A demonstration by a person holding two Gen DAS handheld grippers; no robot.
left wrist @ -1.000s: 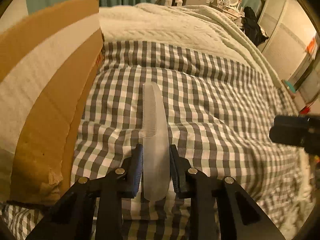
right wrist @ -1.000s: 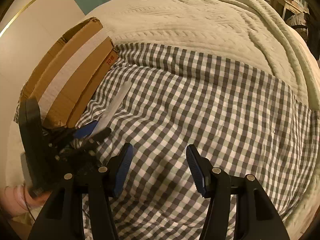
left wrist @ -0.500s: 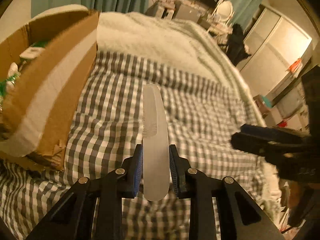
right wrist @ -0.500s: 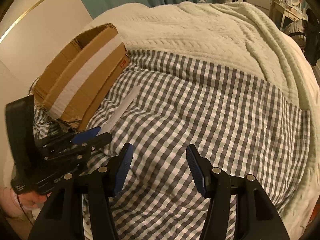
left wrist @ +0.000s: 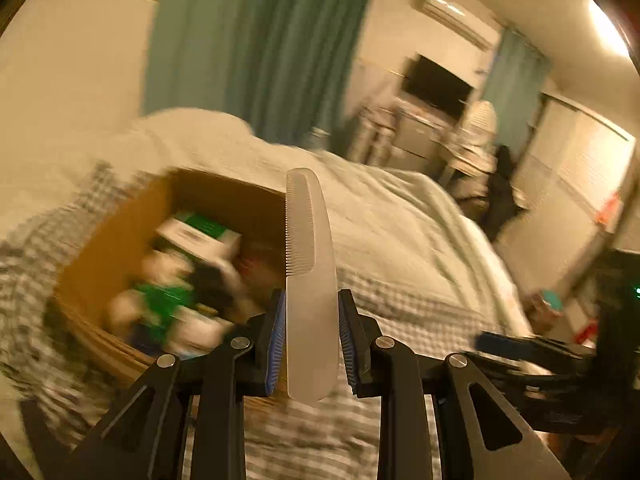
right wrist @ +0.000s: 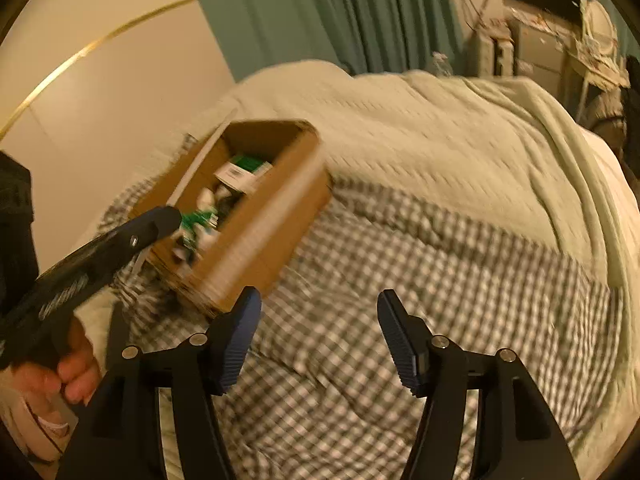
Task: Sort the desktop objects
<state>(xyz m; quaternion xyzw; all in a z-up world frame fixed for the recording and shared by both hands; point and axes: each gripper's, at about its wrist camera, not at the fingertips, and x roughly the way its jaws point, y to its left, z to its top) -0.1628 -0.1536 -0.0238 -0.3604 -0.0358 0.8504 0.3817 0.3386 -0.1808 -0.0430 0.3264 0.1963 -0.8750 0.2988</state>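
My left gripper [left wrist: 311, 320] is shut on a pale translucent comb [left wrist: 307, 264], which sticks up and forward between the blue pads. The comb's tip hangs above the near right corner of an open cardboard box [left wrist: 120, 240] holding several green and white packages. In the right wrist view the same box [right wrist: 256, 208] sits on the bed at the left, and the left gripper [right wrist: 154, 228] reaches over its near end, held by a hand [right wrist: 60, 368]. My right gripper [right wrist: 318, 332] hovers over the checked cloth [right wrist: 440, 280], its jaws opening, with nothing between them.
The bed carries a grey checked cloth and a cream knitted blanket [right wrist: 420, 132]. A pale wall [right wrist: 100, 92] and teal curtains [right wrist: 320, 12] stand behind the box. A cluttered desk and dark screen [right wrist: 552, 8] fill the far right of the room.
The left gripper has risen with the comb and swung left, so the box's inside now shows below it. The right gripper has lifted and shifted too, and its jaws stand wider.
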